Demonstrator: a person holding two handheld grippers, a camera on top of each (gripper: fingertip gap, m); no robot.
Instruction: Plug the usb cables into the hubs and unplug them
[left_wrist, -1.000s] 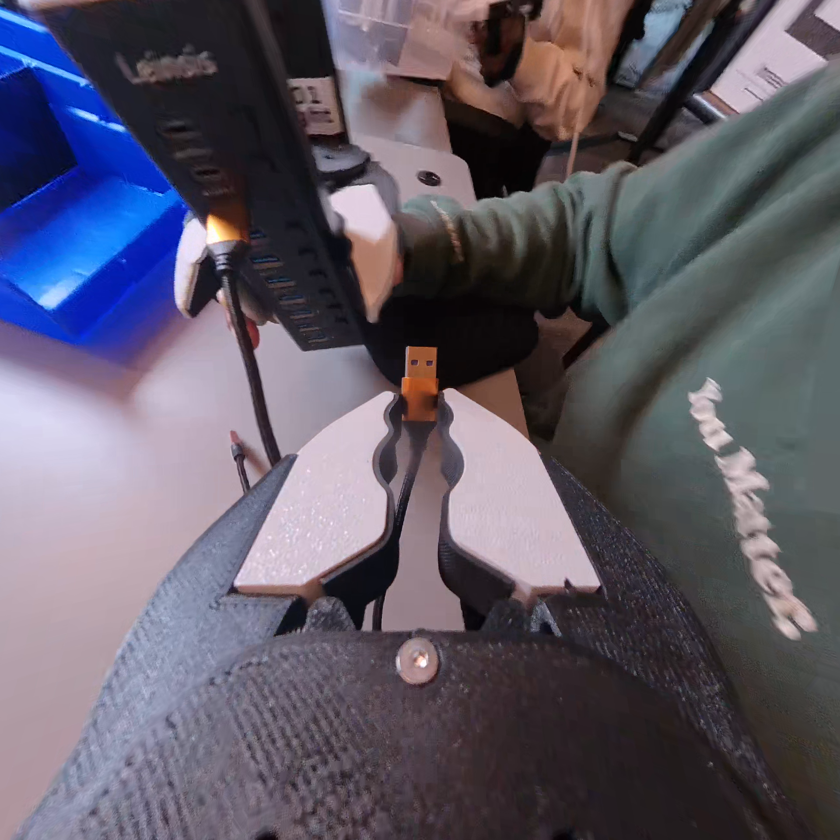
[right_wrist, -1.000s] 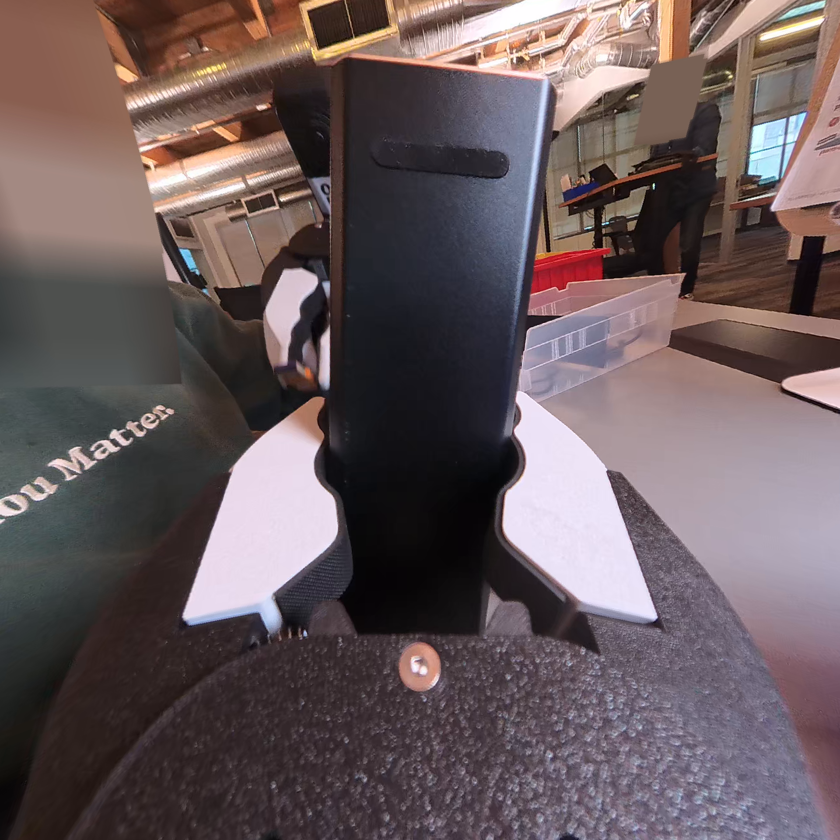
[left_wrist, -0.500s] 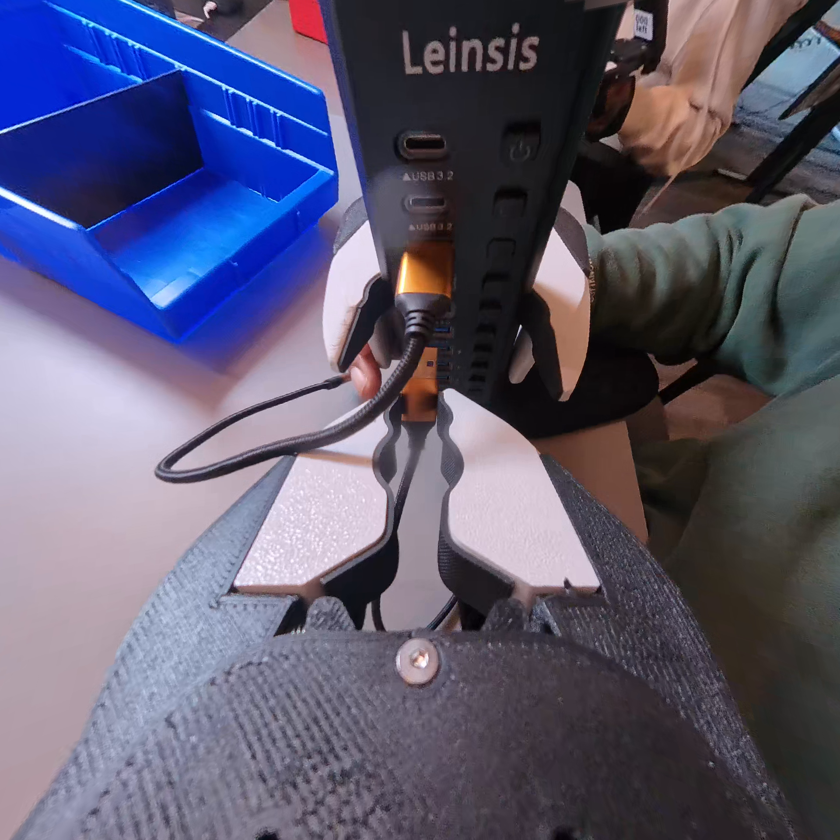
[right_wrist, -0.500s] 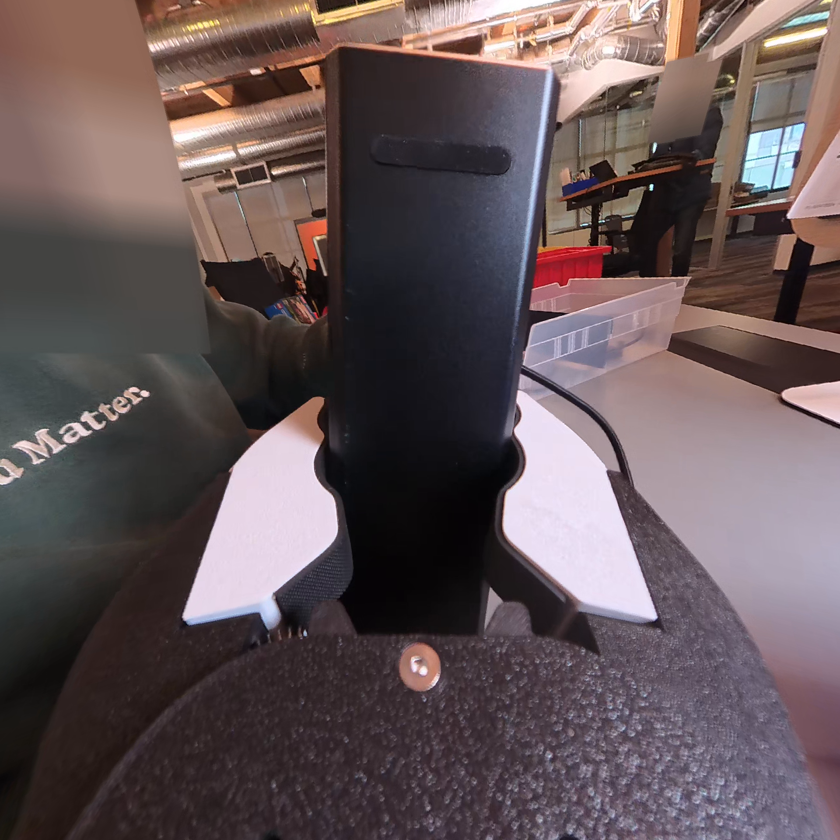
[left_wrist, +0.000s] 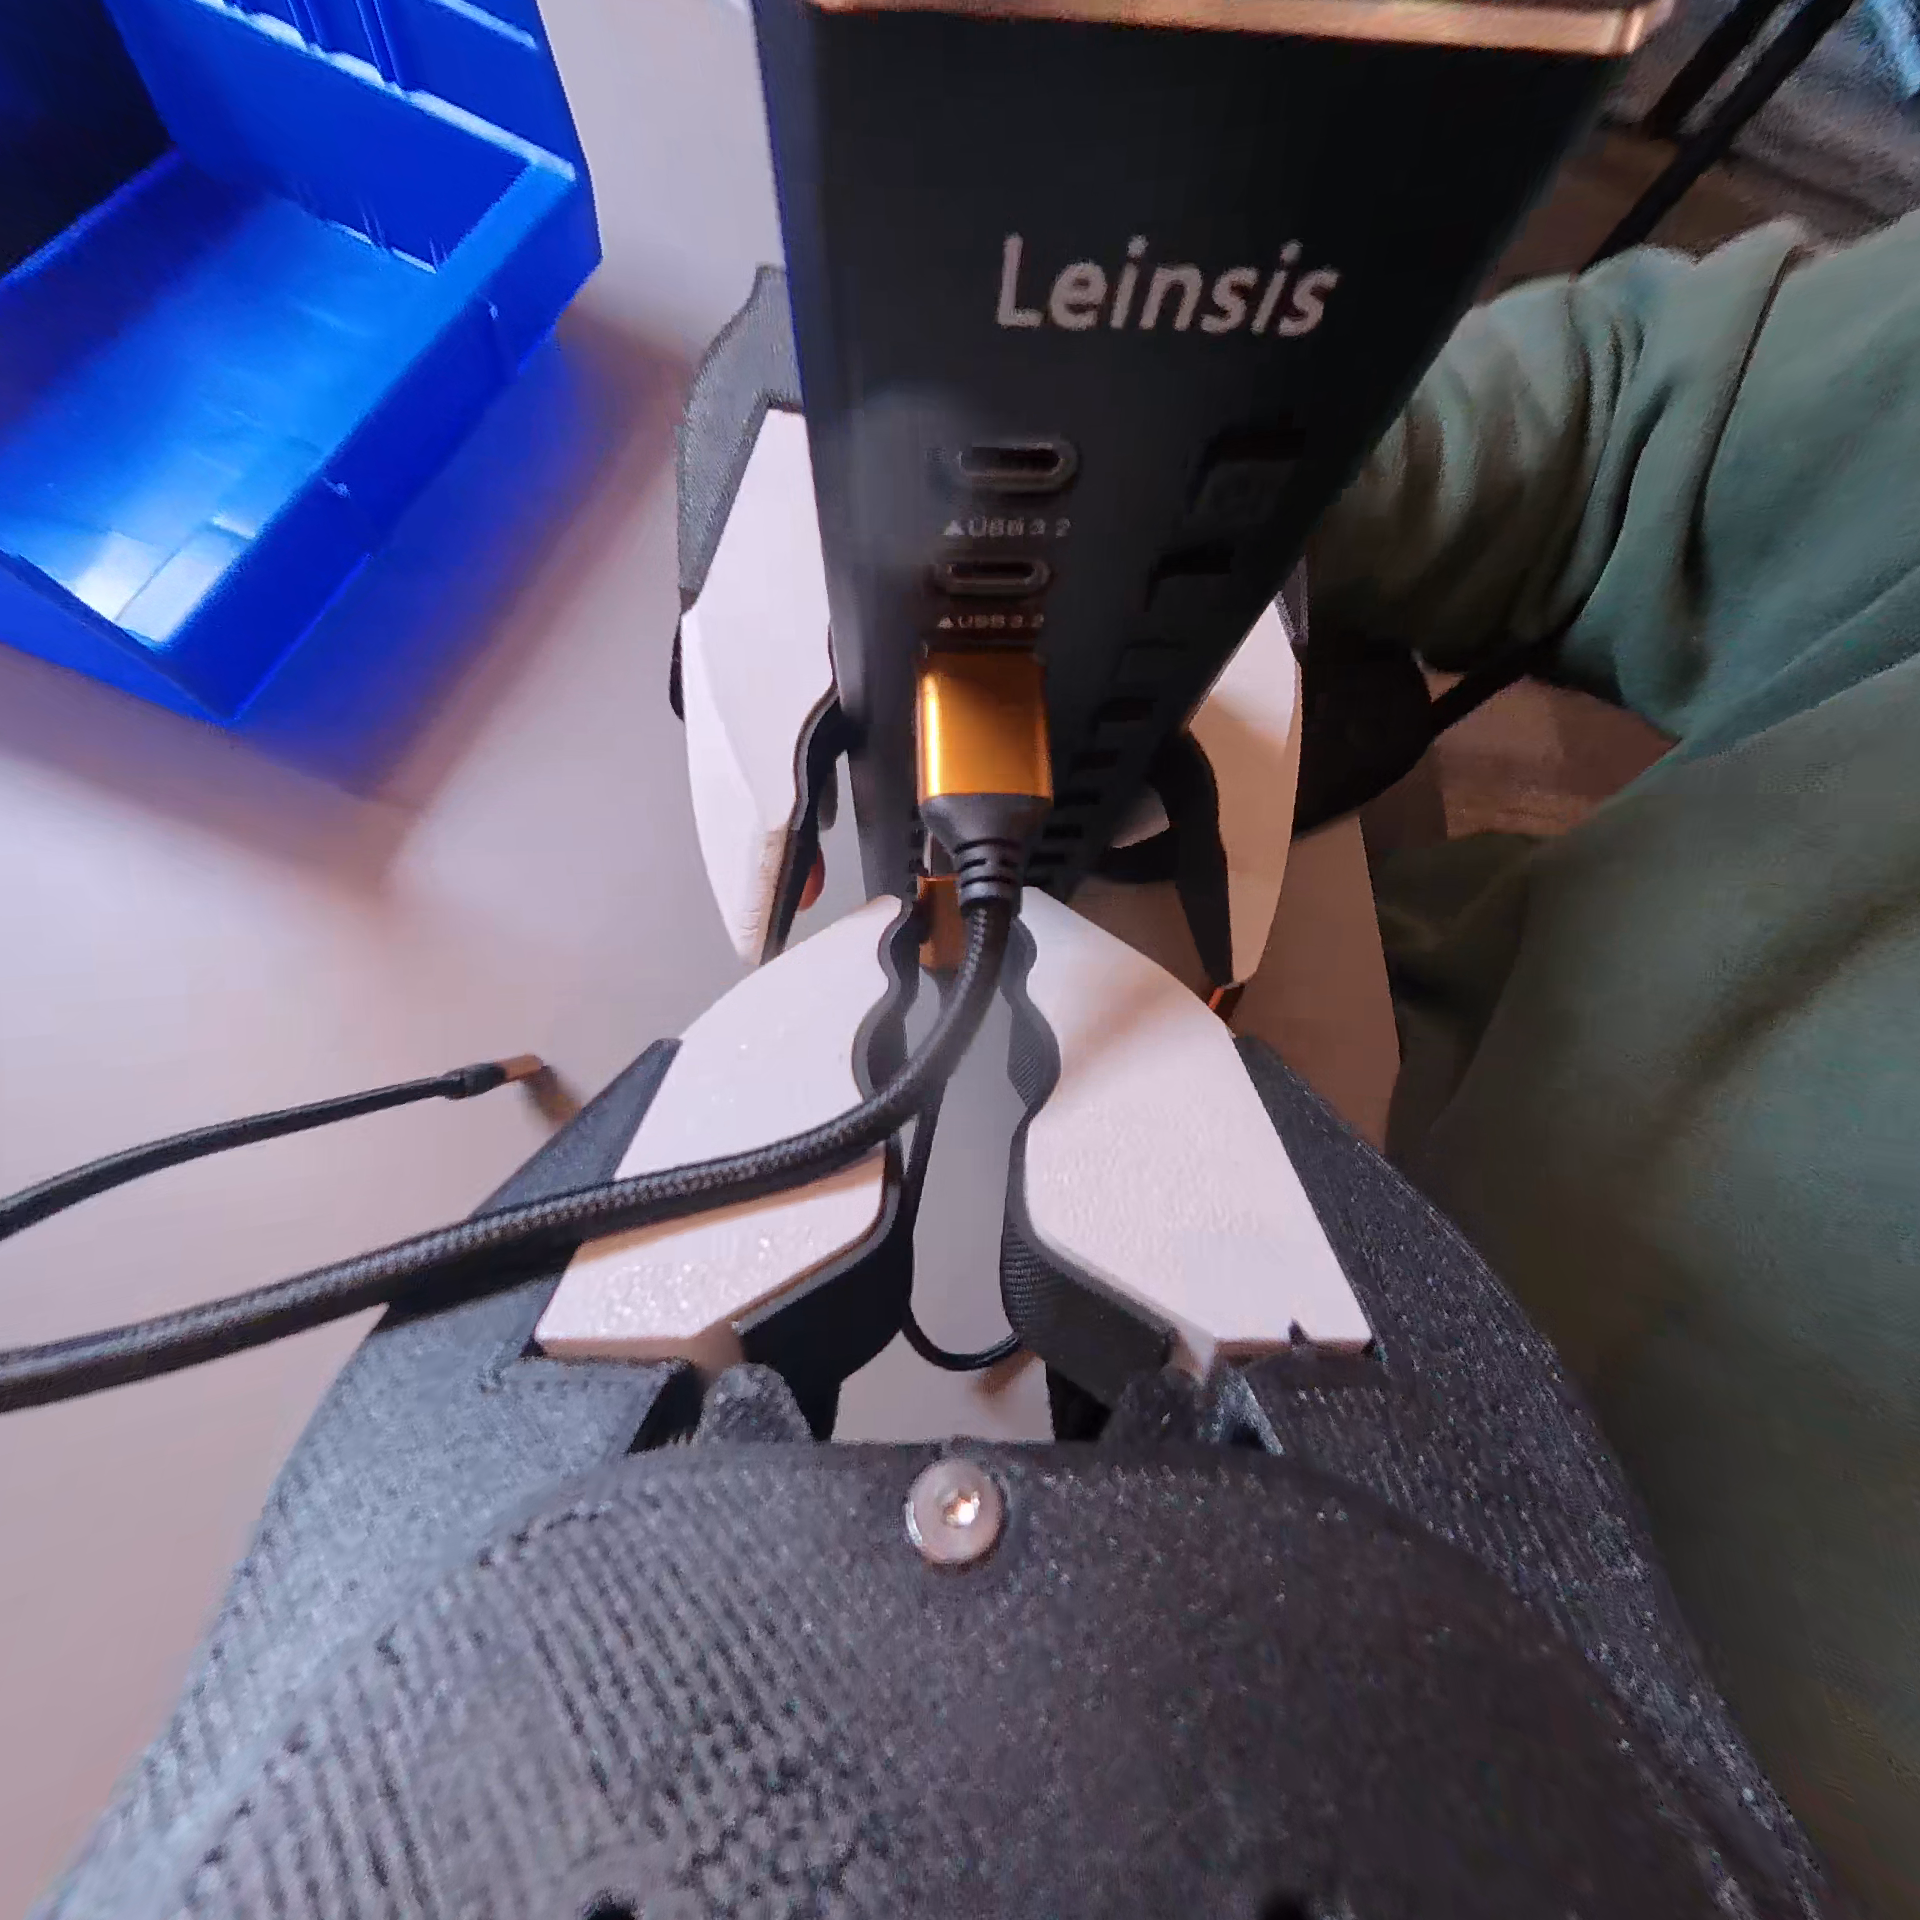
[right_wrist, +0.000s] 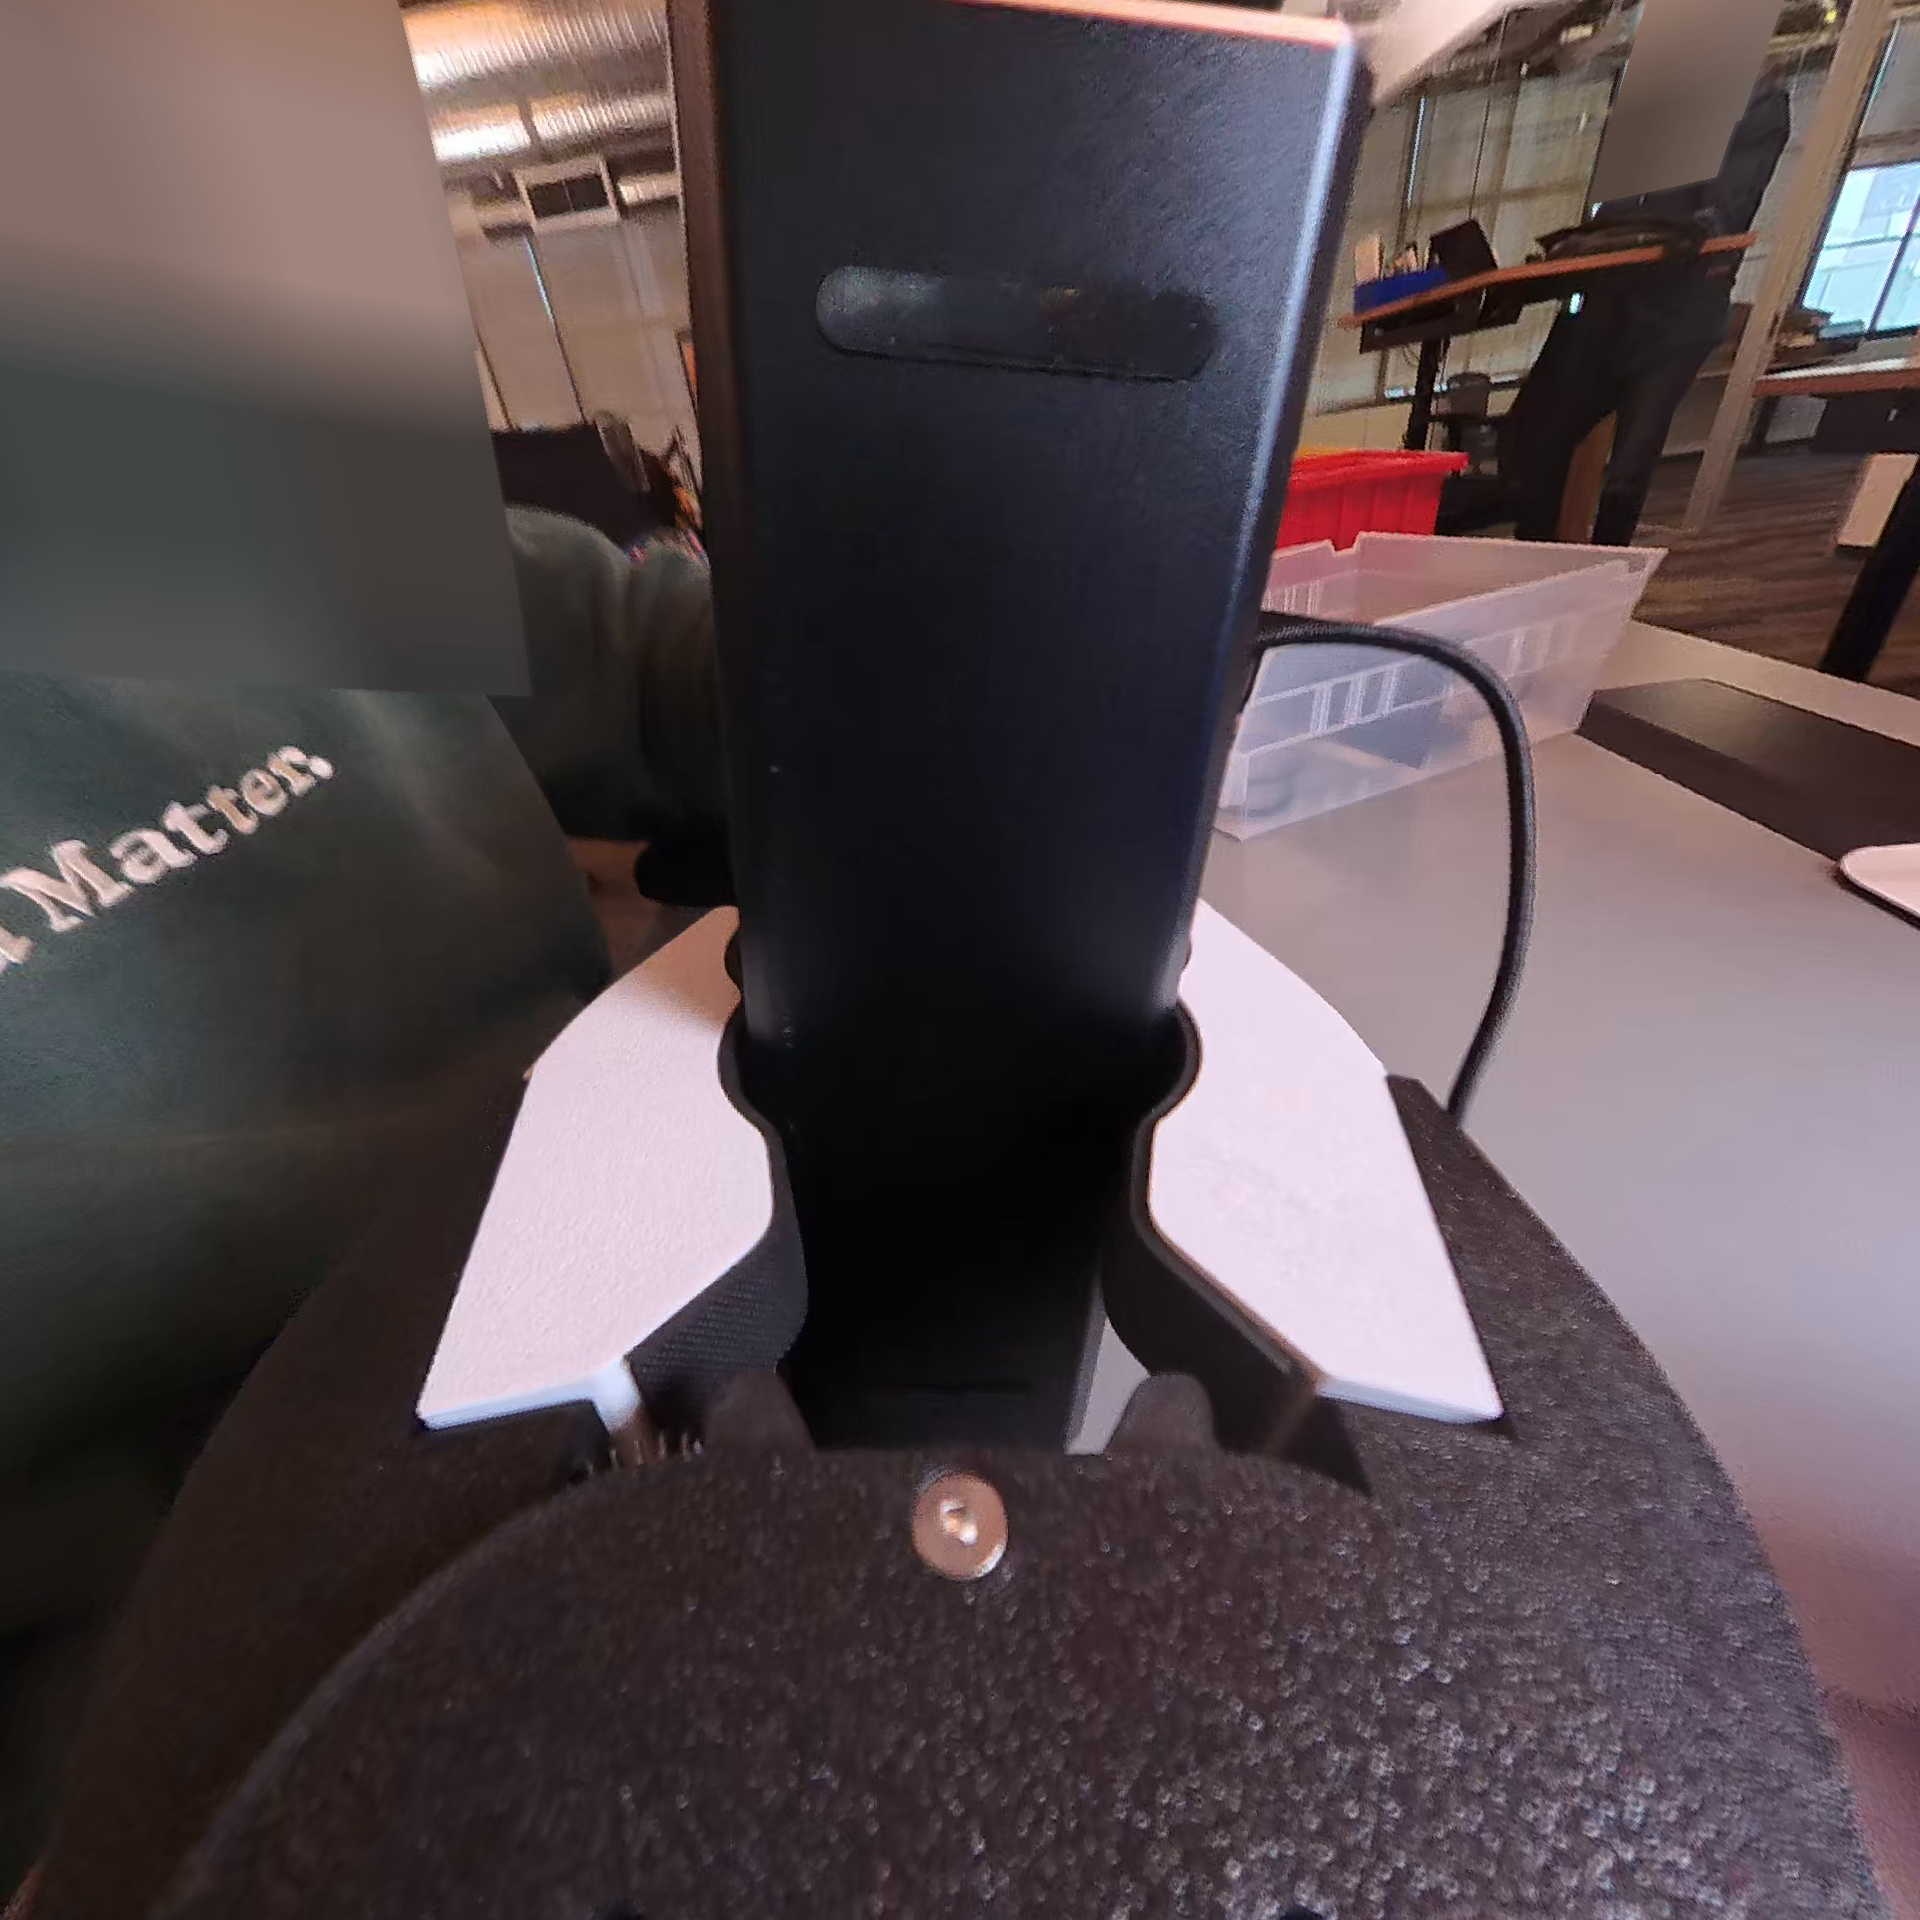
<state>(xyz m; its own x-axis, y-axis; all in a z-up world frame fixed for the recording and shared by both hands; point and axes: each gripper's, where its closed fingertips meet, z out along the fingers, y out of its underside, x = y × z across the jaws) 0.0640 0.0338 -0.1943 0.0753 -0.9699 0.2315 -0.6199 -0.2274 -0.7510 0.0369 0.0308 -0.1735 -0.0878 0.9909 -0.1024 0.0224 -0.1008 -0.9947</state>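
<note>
Apparently both jaws pinch: left gripper (left_wrist: 961, 925) an orange plug (left_wrist: 938, 920), right gripper (right_wrist: 961, 1023) the white-lettered hub (right_wrist: 997, 623).

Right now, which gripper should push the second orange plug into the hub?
Left. The left gripper already pinches the second orange USB plug just below the plugged-in one, against the hub's port column. The right gripper is busy clamping the hub.
</note>
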